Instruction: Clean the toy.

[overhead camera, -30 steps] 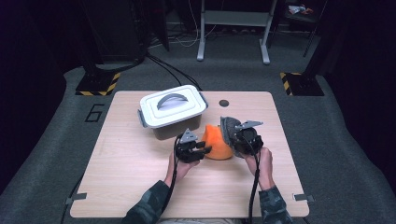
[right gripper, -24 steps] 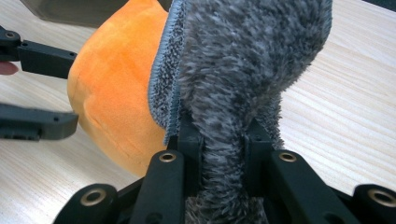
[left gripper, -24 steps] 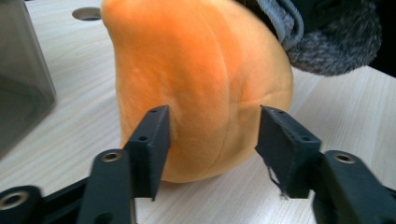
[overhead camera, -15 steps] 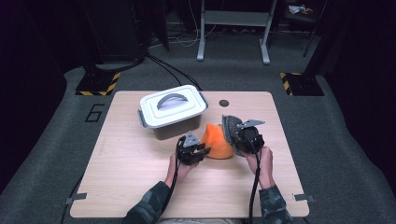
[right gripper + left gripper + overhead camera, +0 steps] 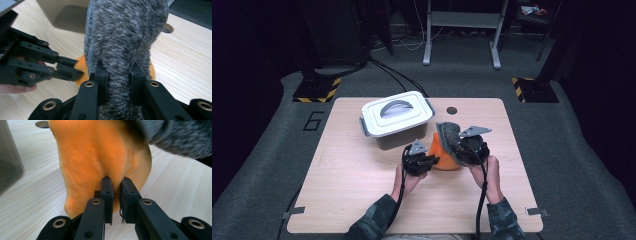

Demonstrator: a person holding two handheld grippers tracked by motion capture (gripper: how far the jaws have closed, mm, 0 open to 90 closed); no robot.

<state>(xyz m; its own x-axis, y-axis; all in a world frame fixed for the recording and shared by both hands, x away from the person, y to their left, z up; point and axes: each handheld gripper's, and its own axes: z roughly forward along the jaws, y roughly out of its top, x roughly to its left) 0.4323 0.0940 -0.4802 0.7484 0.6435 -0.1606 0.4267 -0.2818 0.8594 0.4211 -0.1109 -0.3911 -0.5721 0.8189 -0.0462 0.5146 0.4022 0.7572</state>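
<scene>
Beside the lidded box [image 5: 396,119], the left hand-held gripper [image 5: 115,182] has just closed, pinching the orange cloth [image 5: 100,155], while the right hand-held gripper [image 5: 119,68] clamps the grey cloth [image 5: 125,32], so both can separate.

box [image 5: 396,119] behind cloths [image 5: 444,152] | hole [image 5: 451,110] right of box | cloths probably overlapping

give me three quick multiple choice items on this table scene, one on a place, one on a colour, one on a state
1. Where is the lidded white box relative to the orange cloth?
A. behind it, to the left
B. in front of it
C. on top of it

2. What colour is the cloth in the right gripper?
A. blue
B. grey
C. white

3. How does the left gripper stand?
A. wide open
B. shut on the orange cloth
C. shut on the box handle

Key: 1 A, the high view shows it farther back and left. 2 B, grey cloth sits between its jaws. 3 B, its jaws pinch an orange fold.
</scene>
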